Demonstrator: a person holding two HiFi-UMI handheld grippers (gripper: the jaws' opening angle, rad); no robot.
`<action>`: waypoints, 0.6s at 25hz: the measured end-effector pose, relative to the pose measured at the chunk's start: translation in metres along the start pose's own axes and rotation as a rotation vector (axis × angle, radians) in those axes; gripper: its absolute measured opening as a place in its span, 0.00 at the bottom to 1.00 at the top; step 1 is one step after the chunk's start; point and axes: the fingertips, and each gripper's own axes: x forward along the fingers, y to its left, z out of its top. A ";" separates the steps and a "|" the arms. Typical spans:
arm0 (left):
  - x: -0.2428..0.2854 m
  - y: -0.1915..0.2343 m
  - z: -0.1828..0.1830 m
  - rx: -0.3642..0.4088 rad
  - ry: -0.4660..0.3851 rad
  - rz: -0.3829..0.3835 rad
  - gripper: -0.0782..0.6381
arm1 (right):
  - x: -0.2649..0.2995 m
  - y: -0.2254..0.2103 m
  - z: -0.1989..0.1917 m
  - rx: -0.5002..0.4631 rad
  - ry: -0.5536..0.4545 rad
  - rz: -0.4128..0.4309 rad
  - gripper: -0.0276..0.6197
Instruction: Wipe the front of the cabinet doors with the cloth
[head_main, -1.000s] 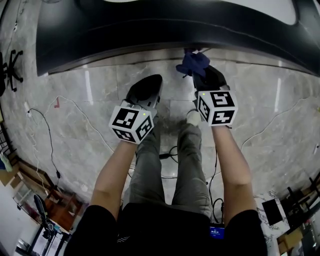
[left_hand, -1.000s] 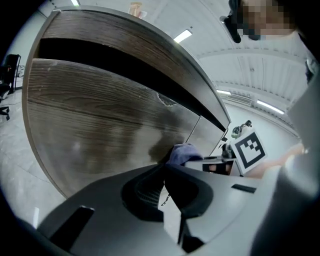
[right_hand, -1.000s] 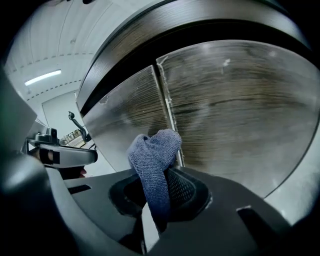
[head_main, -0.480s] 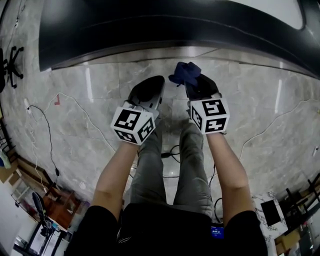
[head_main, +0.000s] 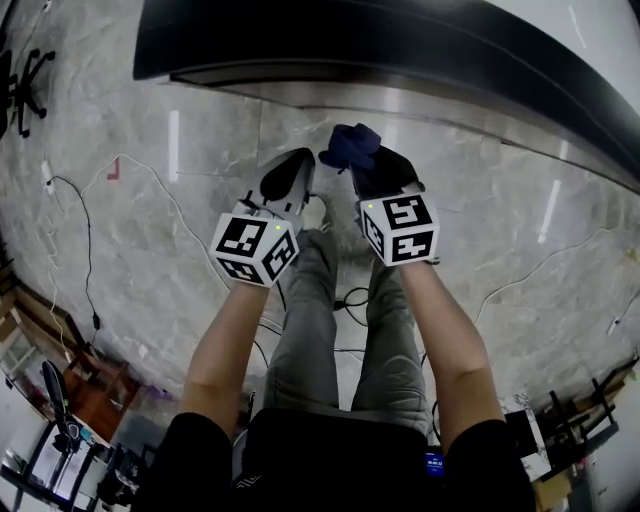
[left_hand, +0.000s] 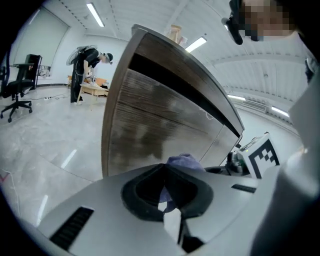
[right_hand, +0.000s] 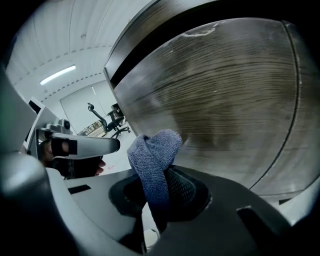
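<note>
**Cloth's pinched in the right gripper, just short of the door**

So I'm standing here watching, and the person has both grippers held out in front, side by side, pointing at the cabinet. The right gripper (head_main: 368, 168) has its jaws clamped on the blue knitted cloth (right_hand: 152, 155). It's bunched into a rounded wad that sticks up and out past the jaw tips, with a strip of it running down between them.

The left gripper (head_main: 290, 172) is just beside the right one. Its jaws are pressed together with nothing between them. The bit of blue you see past them in its own view is the other gripper's cloth.

The cabinet door (right_hand: 225, 100) is a brown wood-grain panel with a dark band across the top, and it fills most of the right gripper view. The cloth is near it but not touching, and from above you can see a strip of grey marble floor (head_main: 150, 230) between the wad and the cabinet base.

There are a few thin cables (head_main: 92, 255) trailing over the floor to the person's left, plus a black office chair (left_hand: 17, 85) well off to that side.
</note>
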 end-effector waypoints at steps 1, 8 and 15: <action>-0.005 0.008 -0.002 -0.008 -0.001 0.009 0.12 | 0.007 0.008 0.000 -0.006 0.006 0.008 0.15; -0.036 0.066 -0.017 -0.032 -0.003 0.060 0.12 | 0.059 0.054 0.004 -0.051 0.031 0.040 0.15; -0.050 0.105 -0.026 -0.024 0.006 0.065 0.12 | 0.106 0.085 0.006 -0.087 0.045 0.046 0.15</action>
